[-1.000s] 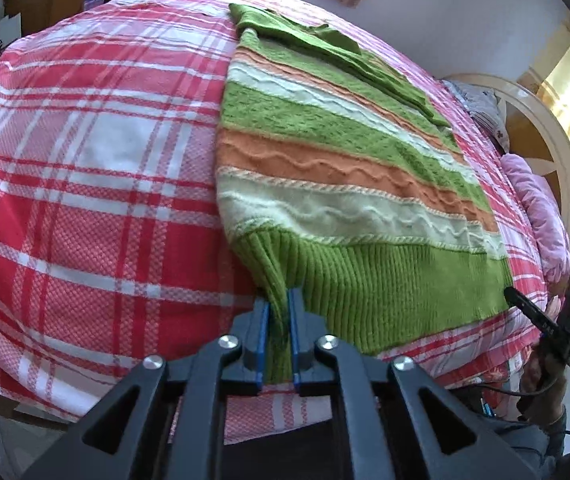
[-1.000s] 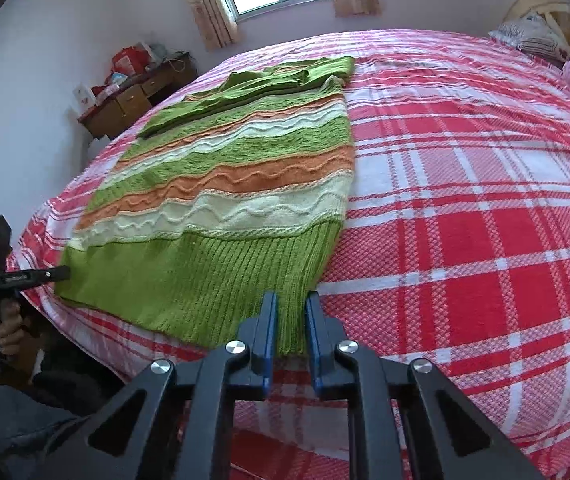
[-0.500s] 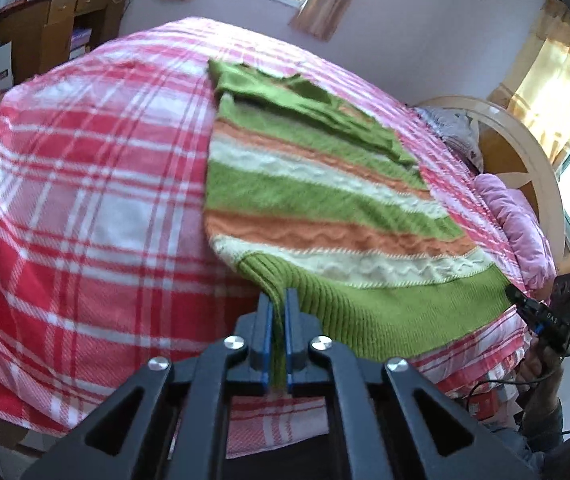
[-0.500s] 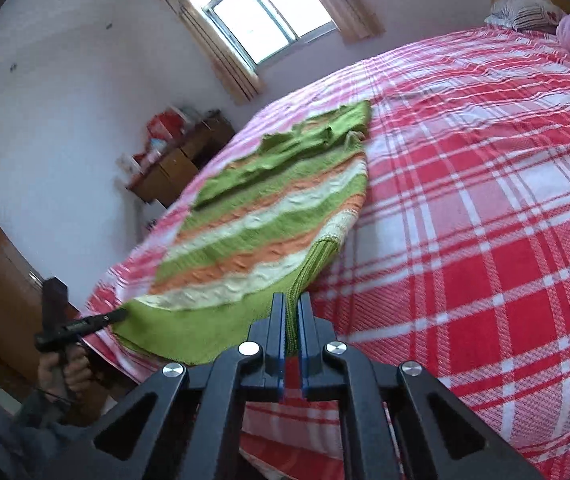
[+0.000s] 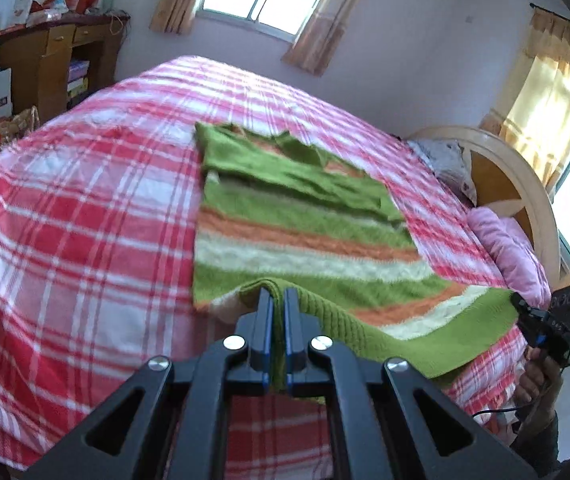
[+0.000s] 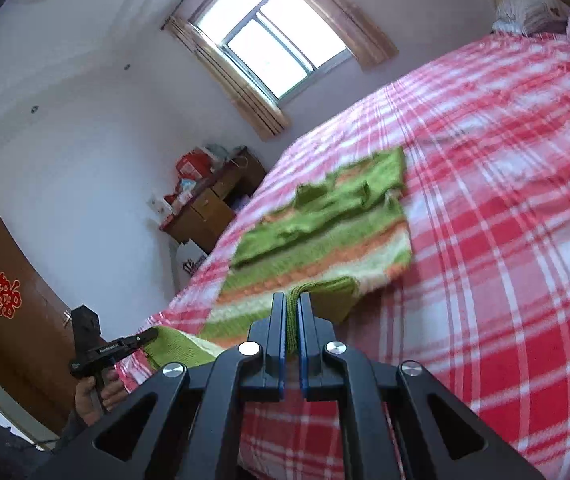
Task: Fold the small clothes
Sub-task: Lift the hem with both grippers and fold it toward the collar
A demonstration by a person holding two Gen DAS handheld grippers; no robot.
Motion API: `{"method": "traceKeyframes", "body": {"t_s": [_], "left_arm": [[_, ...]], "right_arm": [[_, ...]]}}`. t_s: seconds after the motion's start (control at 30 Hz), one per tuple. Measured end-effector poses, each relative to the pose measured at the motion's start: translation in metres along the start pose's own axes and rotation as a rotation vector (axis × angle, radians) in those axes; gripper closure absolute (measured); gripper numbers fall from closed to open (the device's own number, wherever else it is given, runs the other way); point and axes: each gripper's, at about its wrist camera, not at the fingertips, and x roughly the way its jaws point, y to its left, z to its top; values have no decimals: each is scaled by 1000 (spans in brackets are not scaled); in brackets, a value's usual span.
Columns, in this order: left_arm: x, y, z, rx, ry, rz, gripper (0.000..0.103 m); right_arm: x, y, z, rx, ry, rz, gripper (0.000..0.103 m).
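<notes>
A knitted sweater (image 5: 293, 236) with green, orange and cream stripes lies lengthwise on the red plaid bed (image 5: 85, 216). Its ribbed green hem is lifted off the cover and stretched between both grippers. My left gripper (image 5: 278, 300) is shut on the hem's left corner. My right gripper (image 6: 292, 304) is shut on the hem's right corner, which shows as a green strip between its jaws. The sweater (image 6: 325, 224) has its sleeves folded across the chest at the far end. The right gripper (image 5: 533, 320) also shows at the left wrist view's right edge, the left gripper (image 6: 125, 346) in the right wrist view.
A wooden dresser (image 5: 57, 64) with clutter on top stands by the bed's far left corner. A curved wooden headboard (image 5: 525, 176), a grey pillow (image 5: 445, 160) and pink bedding (image 5: 505, 248) lie to the right. A brown door (image 6: 9, 312) is at the left. The person's hand (image 6: 97, 392) holds the left gripper.
Both grippers have risen with the hem, lifting the sweater's lower part off the bed and carrying it toward the collar end. Both cameras now look higher into the room.
</notes>
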Motion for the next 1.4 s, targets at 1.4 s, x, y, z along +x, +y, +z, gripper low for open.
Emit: {"method": "traceKeyframes", "body": {"t_s": [1.4], "left_arm": [[162,33,216,-115,-57,86,99]], "right_arm": [[187,-27,199,-72,1,-116,99]]}}
